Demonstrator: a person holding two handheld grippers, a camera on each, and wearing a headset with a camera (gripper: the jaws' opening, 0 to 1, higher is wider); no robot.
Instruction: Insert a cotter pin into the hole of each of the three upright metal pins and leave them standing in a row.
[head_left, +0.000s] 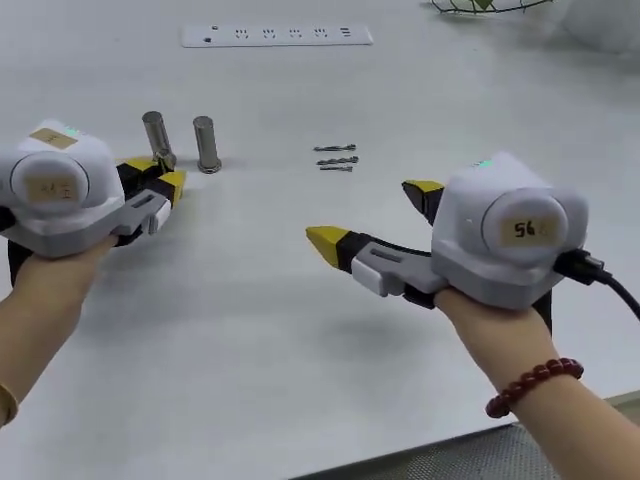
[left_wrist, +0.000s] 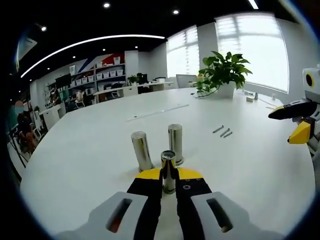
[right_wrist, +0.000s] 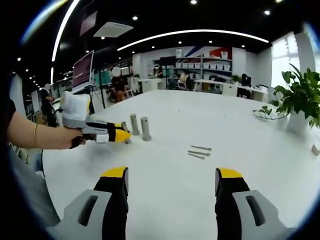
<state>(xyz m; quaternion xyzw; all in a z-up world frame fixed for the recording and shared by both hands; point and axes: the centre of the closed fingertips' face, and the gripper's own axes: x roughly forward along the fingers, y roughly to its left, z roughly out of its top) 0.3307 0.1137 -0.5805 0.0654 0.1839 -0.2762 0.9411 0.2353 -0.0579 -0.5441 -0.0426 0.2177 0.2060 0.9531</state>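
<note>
Your left tongs (left_wrist: 169, 176) pinch one polished steel pin (left_wrist: 168, 159), a cylinder upright on the smooth white desk (left_wrist: 90, 150) — two more pins (left_wrist: 141, 150) stand just behind. Three thin cotter pins (head_left: 336, 158) lie side by side; your right tongs (right_wrist: 172, 175) gape wide.

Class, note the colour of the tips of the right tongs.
Yellow tips on the right tongs; best seen in the right gripper view.

Wide white table (left_wrist: 75, 150), power strip (head_left: 277, 36) far beyond the left claw (left_wrist: 170, 175), potted plant (left_wrist: 222, 70) ahead to its right by a bright blinded window (left_wrist: 260, 45), shelves (left_wrist: 107, 70) and desks (left_wrist: 120, 91) further back, ceiling spotlights (left_wrist: 106, 5), curved light strip (left_wrist: 90, 41).
</note>
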